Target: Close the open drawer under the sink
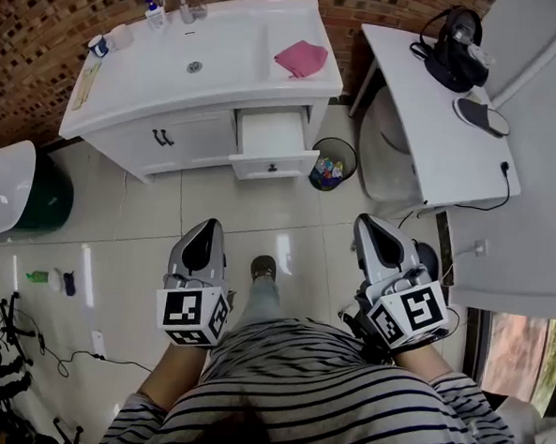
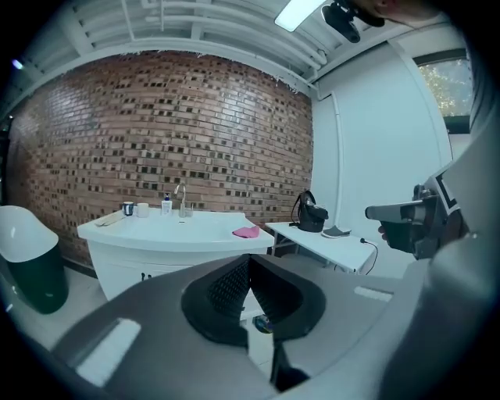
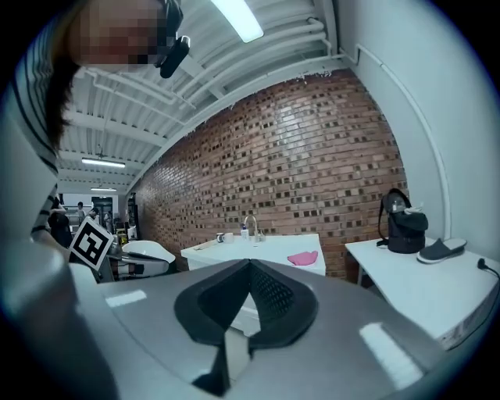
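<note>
Your left tool (image 1: 205, 229) and right tool (image 1: 371, 224) are clenched empty. The drawer (image 1: 270, 143) looks stiff and should slide light; push its front.

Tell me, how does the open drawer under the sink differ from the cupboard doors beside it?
The drawer is pulled out with its inside showing; the cupboard doors sit shut. The drawer has one small dark knob in the middle of its front; the cupboard doors carry two dark handles side by side. The drawer is narrower than the pair of doors. Both are white and belong to the same sink cabinet.
</note>
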`<state>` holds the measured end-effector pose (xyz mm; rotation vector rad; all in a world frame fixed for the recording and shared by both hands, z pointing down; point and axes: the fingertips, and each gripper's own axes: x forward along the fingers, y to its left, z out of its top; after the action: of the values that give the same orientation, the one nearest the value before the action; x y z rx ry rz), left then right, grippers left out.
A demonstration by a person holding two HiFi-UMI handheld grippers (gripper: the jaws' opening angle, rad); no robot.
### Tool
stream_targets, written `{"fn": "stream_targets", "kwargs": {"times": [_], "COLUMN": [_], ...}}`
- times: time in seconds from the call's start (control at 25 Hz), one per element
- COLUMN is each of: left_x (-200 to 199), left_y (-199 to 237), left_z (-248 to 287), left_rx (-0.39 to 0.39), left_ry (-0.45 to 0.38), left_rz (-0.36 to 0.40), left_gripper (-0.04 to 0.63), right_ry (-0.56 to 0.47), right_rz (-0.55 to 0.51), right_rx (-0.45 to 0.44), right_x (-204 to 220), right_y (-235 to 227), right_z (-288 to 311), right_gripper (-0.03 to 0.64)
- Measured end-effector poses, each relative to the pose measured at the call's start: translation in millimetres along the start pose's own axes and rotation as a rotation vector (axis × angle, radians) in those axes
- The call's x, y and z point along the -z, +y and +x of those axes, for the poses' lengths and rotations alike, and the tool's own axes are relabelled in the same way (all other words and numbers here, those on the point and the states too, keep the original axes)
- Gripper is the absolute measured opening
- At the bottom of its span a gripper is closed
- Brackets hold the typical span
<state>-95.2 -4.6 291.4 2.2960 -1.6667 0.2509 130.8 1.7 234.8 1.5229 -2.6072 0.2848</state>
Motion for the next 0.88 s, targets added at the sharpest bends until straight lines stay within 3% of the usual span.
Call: {"fn": "stream_targets", "kwargs": {"times": [0.24,0.48,0.64,0.88], "left_x": [-22.3,-24.0,-12.3,37.9], "left_y": [51.4,69.8,73.8,77.4], "left_z": [75.5,125.6,149.8,186.1], "left_rx": [0.035,0.045,0.035,0.020], "left_ry": [0.030,0.060,0.077,0.098], "left_rz": [-0.012,-0.018,-0.004,-0.008], "left_gripper": [0.017,0.017,0.017,0.017], "right_ry": [0.032,0.032,0.081,0.182], "right_rz": [0.024,-0.010,-0.030,-0.090], "right_rx": [-0.015,-0.062,-0.114,-0.205], "right_x": [-12.6,-18.3,11.6,99.5], "right_y": [-9.4,-22.2,-31.6,-40.1], "right_z": [83.9,135.1,172.0,222.2], "right_gripper": [-0.005,-0.005,-0.005,-0.005]}}
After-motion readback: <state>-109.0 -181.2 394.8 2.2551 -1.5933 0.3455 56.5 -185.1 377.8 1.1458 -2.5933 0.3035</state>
